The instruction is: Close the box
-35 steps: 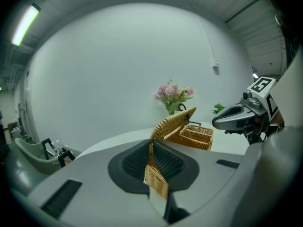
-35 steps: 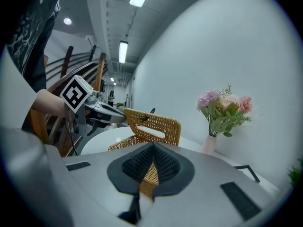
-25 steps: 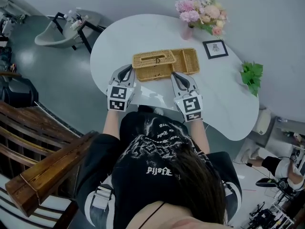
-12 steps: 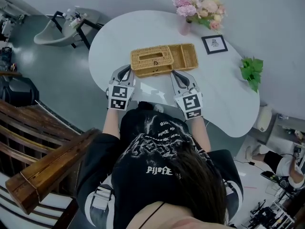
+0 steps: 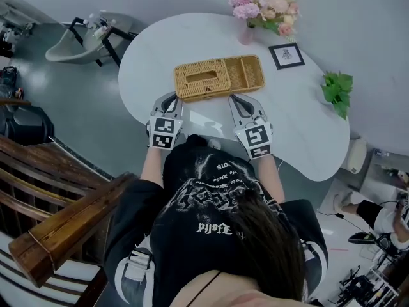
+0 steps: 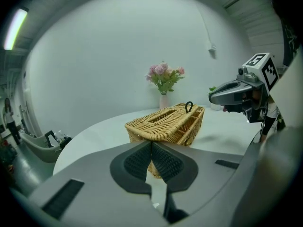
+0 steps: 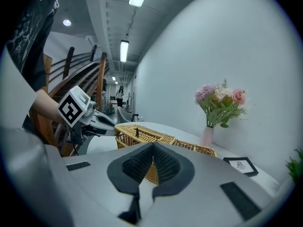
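A woven wicker box (image 5: pixel 219 77) lies on the white table (image 5: pixel 300 133). Its left half carries a slotted lid (image 5: pixel 202 79); its right half (image 5: pixel 248 72) is open-topped. My left gripper (image 5: pixel 172 97) is shut and empty, just short of the box's near left corner. My right gripper (image 5: pixel 236 98) is shut and empty too, near the box's near right side. In the left gripper view the pads (image 6: pixel 163 162) meet in front of the box (image 6: pixel 165 124), with the right gripper (image 6: pixel 236 92) beside it. In the right gripper view the pads (image 7: pixel 163 164) are closed before the box (image 7: pixel 139 135).
Beyond the box stand a pink vase of flowers (image 5: pixel 259 11) and a small framed picture (image 5: pixel 287 55). A green plant (image 5: pixel 337 89) sits at the table's right edge. A wooden bench (image 5: pixel 57 222) is at my left, and a chair (image 5: pixel 83 40) stands past the table's left end.
Both grippers have drawn back a little from the box toward the table's near edge. They stay shut and empty. The box has not moved.
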A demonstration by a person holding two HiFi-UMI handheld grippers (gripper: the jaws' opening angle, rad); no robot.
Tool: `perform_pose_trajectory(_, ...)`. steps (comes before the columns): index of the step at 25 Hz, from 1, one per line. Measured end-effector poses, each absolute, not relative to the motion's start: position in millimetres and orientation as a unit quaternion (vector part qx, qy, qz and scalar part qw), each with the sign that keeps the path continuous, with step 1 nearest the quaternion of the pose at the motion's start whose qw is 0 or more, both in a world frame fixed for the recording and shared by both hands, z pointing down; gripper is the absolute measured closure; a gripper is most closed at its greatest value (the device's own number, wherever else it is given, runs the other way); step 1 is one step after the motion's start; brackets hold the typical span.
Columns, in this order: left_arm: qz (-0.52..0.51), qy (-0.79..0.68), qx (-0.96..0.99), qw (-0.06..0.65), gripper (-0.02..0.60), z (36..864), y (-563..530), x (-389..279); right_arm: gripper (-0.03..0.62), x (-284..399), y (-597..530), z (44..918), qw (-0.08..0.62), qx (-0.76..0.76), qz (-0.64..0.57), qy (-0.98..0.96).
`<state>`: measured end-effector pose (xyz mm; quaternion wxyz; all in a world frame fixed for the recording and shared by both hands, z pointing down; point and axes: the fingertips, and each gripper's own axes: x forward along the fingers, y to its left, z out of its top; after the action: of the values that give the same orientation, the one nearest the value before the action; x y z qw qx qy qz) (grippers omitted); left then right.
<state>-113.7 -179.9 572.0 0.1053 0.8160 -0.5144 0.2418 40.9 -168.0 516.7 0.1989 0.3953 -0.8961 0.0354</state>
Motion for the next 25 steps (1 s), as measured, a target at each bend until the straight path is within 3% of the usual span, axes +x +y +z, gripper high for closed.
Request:
perform_pose_trajectory(14, 0.254, -0.521, 0.806, 0.121, 0.557, 590, -148, -112, 0.569, 41, -146, 520, 0.200, 0.392, 0.030, -0.897)
perform_pose_trajectory(25, 0.159, -0.532, 0.812, 0.180, 0.557, 574, -117, -95, 0.569, 43, -129, 523, 0.175, 0.411, 0.050, -0.893)
